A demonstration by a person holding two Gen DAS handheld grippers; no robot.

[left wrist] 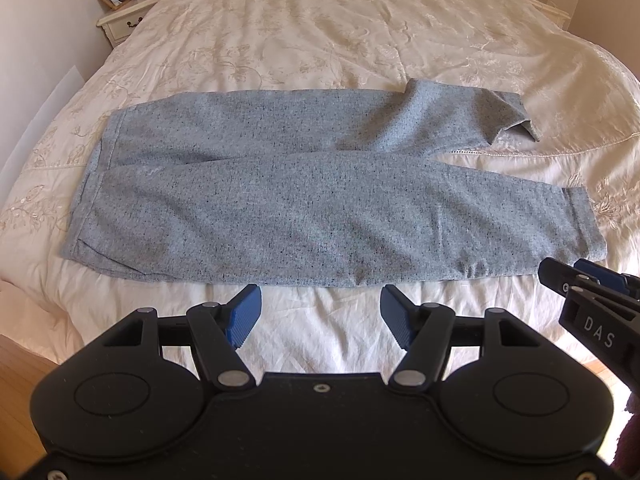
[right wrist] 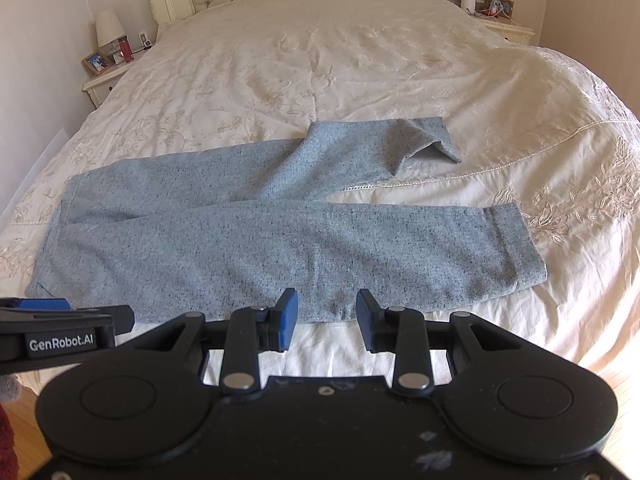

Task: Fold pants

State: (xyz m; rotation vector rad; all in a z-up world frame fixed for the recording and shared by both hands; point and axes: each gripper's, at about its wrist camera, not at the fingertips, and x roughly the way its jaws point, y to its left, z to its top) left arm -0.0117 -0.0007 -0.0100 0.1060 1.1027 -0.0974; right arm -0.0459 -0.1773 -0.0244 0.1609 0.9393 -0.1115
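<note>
Both tongs were held spread, empty: left gripper (left wrist: pixel 321 312), right gripper (right wrist: pixel 327 318), just short of the near hem. Grey pants (left wrist: pixel 280 196) were laid flat across the cream bedspread (left wrist: pixel 320 40), far leg cuff crumpled.

Speckled blue-grey knit pants (left wrist: pixel 280 196) lay flat across the cream embroidered bed (left wrist: pixel 320 40), waistband to the left, legs running right. Near leg lay straight, hem cuffed. Far leg angled away, its hem end partly folded over. Fabric mildly wrinkled along near edge.
</note>
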